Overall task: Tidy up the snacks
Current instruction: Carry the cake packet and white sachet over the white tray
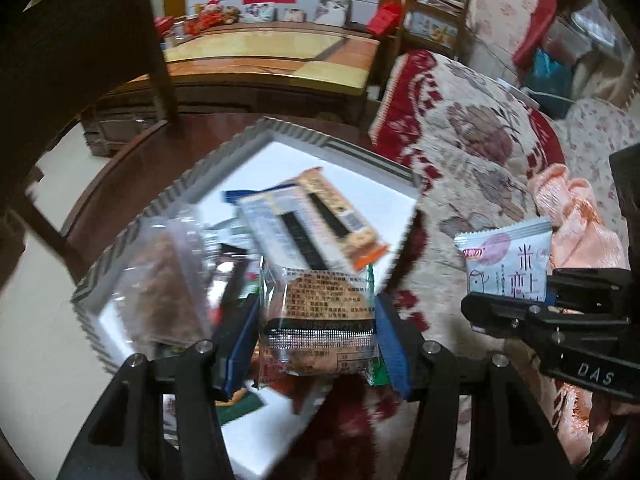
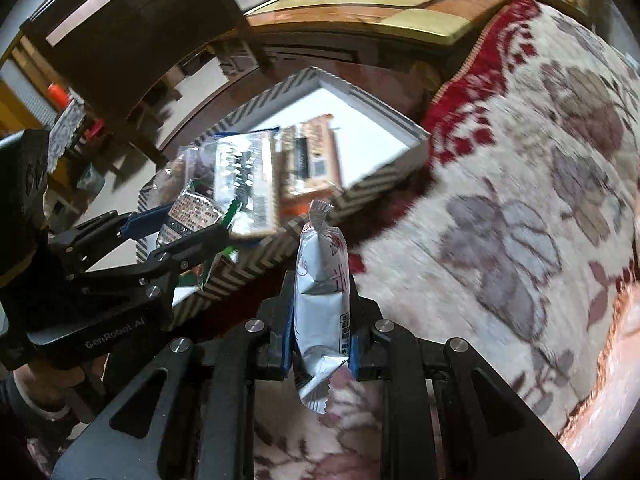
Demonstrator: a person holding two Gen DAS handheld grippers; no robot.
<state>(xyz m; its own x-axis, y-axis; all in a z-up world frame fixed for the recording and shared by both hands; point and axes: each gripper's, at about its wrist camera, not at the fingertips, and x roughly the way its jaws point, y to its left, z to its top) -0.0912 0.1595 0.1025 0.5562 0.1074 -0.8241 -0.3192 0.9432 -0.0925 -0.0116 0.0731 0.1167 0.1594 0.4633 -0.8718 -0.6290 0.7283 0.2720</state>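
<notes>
My left gripper is shut on a clear-wrapped brown snack pack with a green edge, held over the near edge of the striped box. The same pack shows in the right wrist view, gripped by the left gripper above the box's corner. My right gripper is shut on a white pouch with red print, held upright just outside the box's near wall. That pouch and the right gripper appear at the right of the left wrist view.
Inside the box lie an orange-edged biscuit pack, a silvery pack and a clear bag of brown snacks. The box sits on a floral red-and-cream cloth. A dark wooden chair and a wooden bench stand beyond.
</notes>
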